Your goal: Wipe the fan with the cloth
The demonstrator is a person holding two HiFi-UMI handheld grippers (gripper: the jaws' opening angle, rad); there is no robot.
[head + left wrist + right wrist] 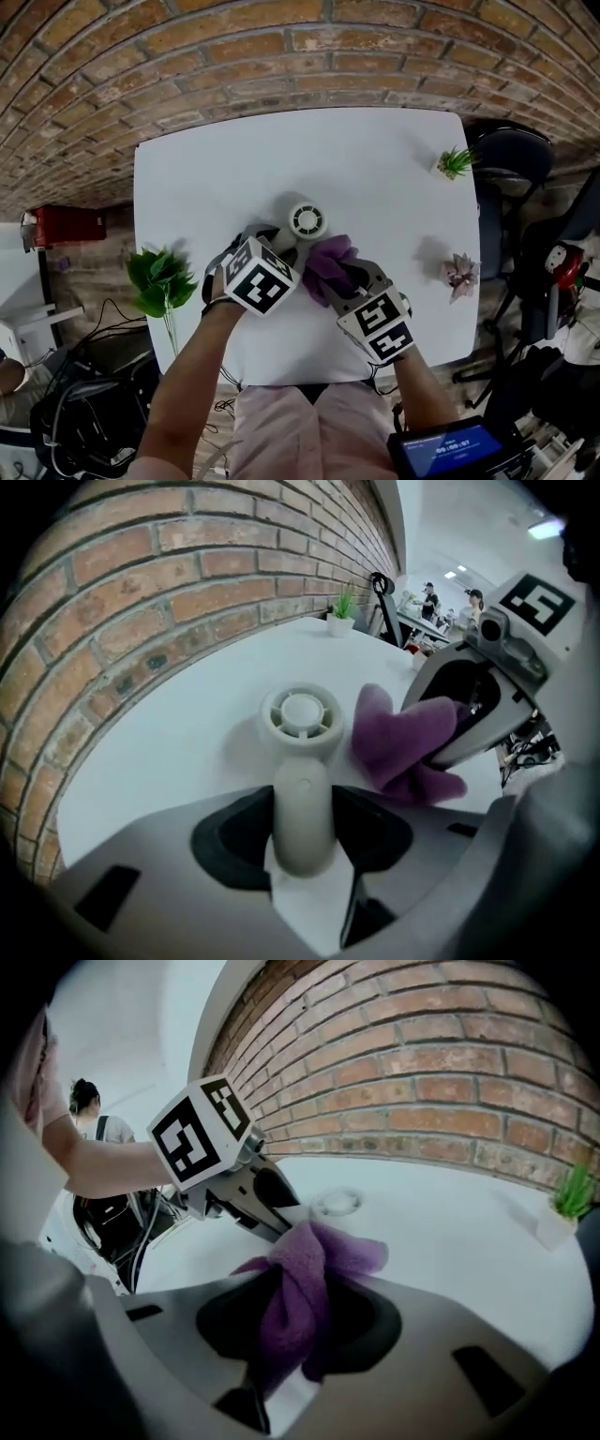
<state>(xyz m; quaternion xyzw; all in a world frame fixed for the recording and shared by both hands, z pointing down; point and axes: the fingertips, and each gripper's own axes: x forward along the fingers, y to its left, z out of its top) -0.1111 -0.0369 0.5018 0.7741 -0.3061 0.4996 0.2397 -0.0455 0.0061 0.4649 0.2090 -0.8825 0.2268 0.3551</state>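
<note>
Fan gripped by its handle, cloth ready, wiping not yet begun.

On the white table (375,159), near its middle, the fan (307,219) lies flat with its round grille facing up. Its long axis runs from the handle at the near left to the head at the far right. My left gripper (302,841) comes steeply from above, and its pads appear to press the handle on both sides. My right gripper (295,1330) pinches the purple cloth (309,1265), which is bunched and hangs just right of the fan head, not clearly touching it. I judge this to be the holding step. The next move needs the left gripper to keep the fan steady while I bring the cloth left onto the grille and rub with light pressure.
</note>
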